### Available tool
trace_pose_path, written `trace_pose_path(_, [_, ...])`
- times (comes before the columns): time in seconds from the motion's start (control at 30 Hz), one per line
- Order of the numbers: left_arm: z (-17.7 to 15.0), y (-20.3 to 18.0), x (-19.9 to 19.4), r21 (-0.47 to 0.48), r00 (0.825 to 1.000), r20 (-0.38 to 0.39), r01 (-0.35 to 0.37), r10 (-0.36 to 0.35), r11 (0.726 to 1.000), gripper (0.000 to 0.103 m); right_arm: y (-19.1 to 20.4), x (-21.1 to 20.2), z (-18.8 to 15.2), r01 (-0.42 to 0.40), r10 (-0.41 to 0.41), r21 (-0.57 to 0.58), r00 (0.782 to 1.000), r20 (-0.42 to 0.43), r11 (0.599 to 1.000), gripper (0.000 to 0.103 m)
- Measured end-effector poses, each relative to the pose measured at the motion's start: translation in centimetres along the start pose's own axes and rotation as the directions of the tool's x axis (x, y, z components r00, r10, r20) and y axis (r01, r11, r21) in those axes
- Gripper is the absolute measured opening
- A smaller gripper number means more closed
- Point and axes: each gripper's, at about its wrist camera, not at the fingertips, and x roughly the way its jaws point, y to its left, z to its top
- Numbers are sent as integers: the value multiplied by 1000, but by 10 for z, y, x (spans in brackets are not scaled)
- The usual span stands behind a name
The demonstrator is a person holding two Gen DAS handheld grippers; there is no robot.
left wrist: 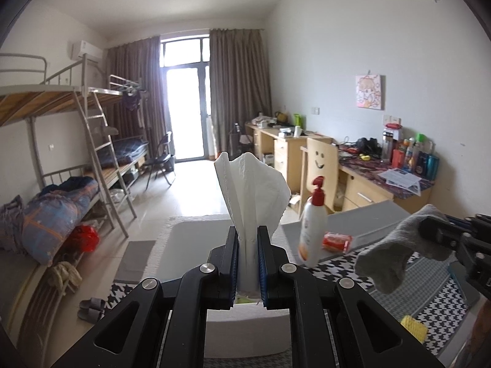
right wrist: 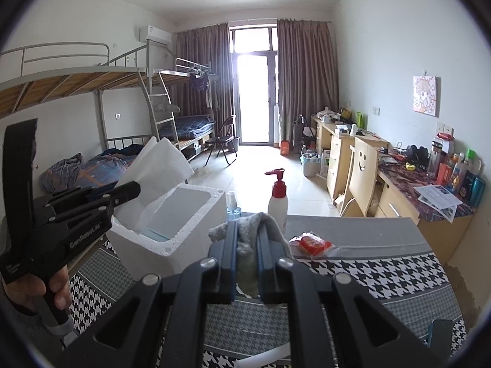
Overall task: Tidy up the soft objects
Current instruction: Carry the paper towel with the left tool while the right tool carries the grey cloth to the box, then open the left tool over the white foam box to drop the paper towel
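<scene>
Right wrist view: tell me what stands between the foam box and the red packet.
In the right wrist view, a small blue spray bottle and a white pump bottle stand between the foam box and the red packet.

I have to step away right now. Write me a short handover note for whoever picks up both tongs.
Left tongs: shut on a white tissue, held up over the white foam box.
Right tongs: shut on a grey sock, held above the houndstooth cloth, to the right of the box.
On the table: pump bottle, small spray bottle, red packet, all behind the right tongs.
Done: both soft items are picked up.
Left: neither has been set down yet. The box looks the likely place for them, but that is a guess.
</scene>
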Motion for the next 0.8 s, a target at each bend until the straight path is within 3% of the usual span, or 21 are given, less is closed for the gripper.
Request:
trace_pose_path(0.37, [-3, 13, 30, -10, 996, -71, -64, 63, 998, 12, 8, 10, 8, -30, 29, -14, 1000, -9, 999, 13])
trace_pose_path(0.63, [-9, 27, 53, -25, 991, -124, -60, 56, 998, 14, 8, 16, 9, -23, 23, -23, 1000, -19, 999, 13])
trace_pose_path(0.7, [-11, 28, 56, -18, 989, -136, -52, 49, 998, 31, 9, 17, 10, -22, 22, -25, 1000, -21, 999, 13])
trace_pose_path(0.77, [-13, 29, 54, -14, 990, -137, -48, 46, 999, 67, 10, 18, 11, -14, 13, -35, 1000, -20, 999, 13])
trace_pose_path(0.8, [-13, 30, 52, -16, 991, -126, -52, 50, 999, 73, 11, 19, 12, -8, 7, -39, 1000, -19, 999, 13])
